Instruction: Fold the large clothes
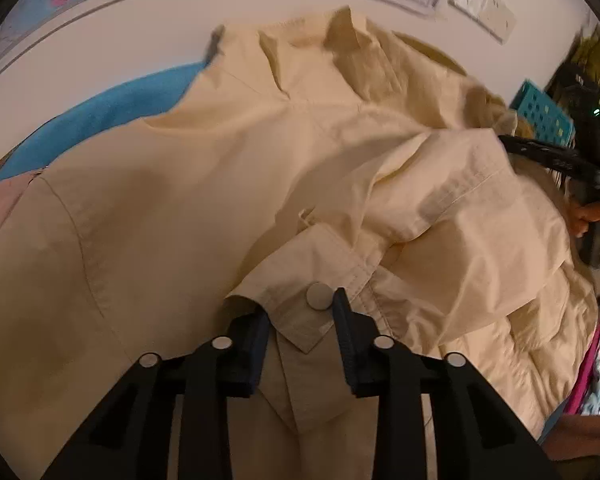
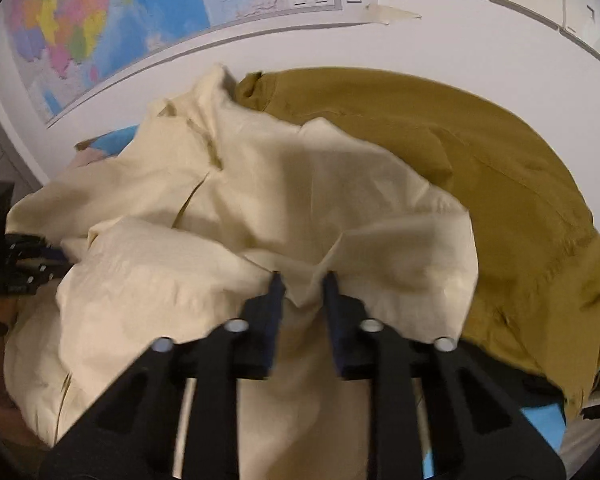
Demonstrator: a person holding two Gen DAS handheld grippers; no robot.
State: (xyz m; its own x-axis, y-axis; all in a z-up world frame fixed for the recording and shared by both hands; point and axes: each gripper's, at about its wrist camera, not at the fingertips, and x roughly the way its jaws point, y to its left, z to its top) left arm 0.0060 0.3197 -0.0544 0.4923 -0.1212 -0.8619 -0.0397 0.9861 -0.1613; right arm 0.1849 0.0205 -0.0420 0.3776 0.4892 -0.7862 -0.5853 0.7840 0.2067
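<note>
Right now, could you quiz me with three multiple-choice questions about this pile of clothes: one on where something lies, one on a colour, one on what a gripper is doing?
1. Where is the map?
A. on the wall behind the clothes
B. under the jacket
C. in the basket

2. What colour is the garment lying behind the cream jacket?
A. red
B. mustard-olive
C. black

3. What is the left gripper doing?
A. hanging free of any cloth
B. holding a hanger
C. pinching a buttoned cuff

Answers:
1 A, it hangs above the pile.
2 B, olive cloth shows beyond the cream.
3 C, cuff fabric sits between its fingers.
</note>
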